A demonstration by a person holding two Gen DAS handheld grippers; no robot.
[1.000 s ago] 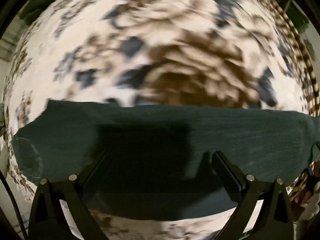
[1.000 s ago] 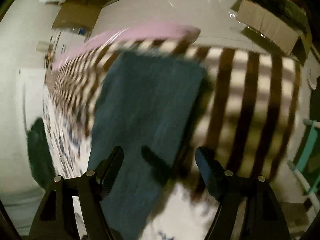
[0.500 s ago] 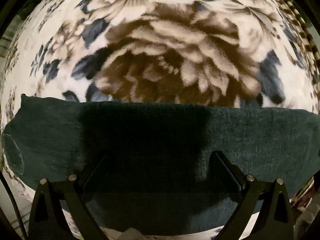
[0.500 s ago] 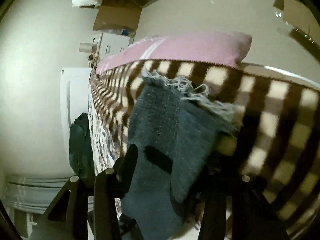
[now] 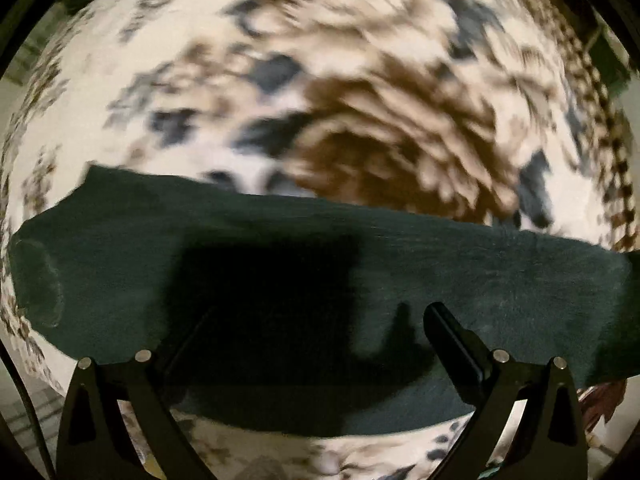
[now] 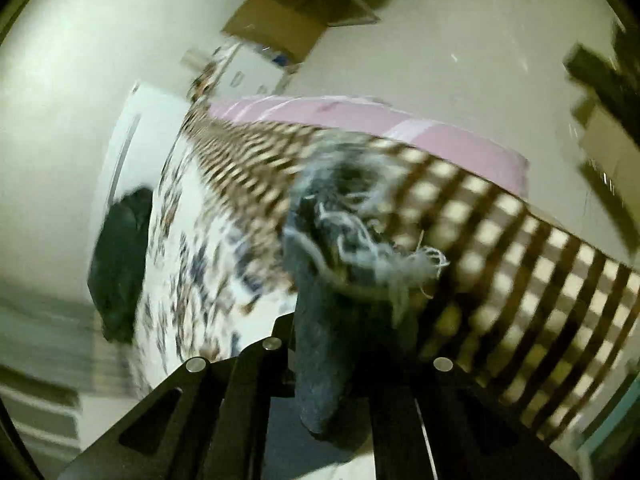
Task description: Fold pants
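Left to right, on the floral blanket (image 5: 360, 80): your left gripper (image 5: 316, 332) hangs straight down over the dark green pants (image 5: 500, 272), its fingers spread wide and pressing on nothing; the cloth lies flat across the lower half of that view, much as it lay a second ago, though the picture has blurred again after a sharp half-second, so this hand is shifting sideways; further right, your right gripper (image 6: 332, 364) has closed on the frayed hem (image 6: 368, 240) of a pant leg (image 6: 320, 340); a second ago those jaws stood wide above the flat leg, half a second ago they were narrowing around bunched cloth, and now they pinch it, the hem standing up off the checked border (image 6: 500, 240) near the pink pillow (image 6: 360, 116); the view has rolled and the bed sits lower in it, so the hem seems to be lifting; that suggests the first fold is beginning, the leg end likely bound for the waist; watch that the thin frayed edge does not slip free.
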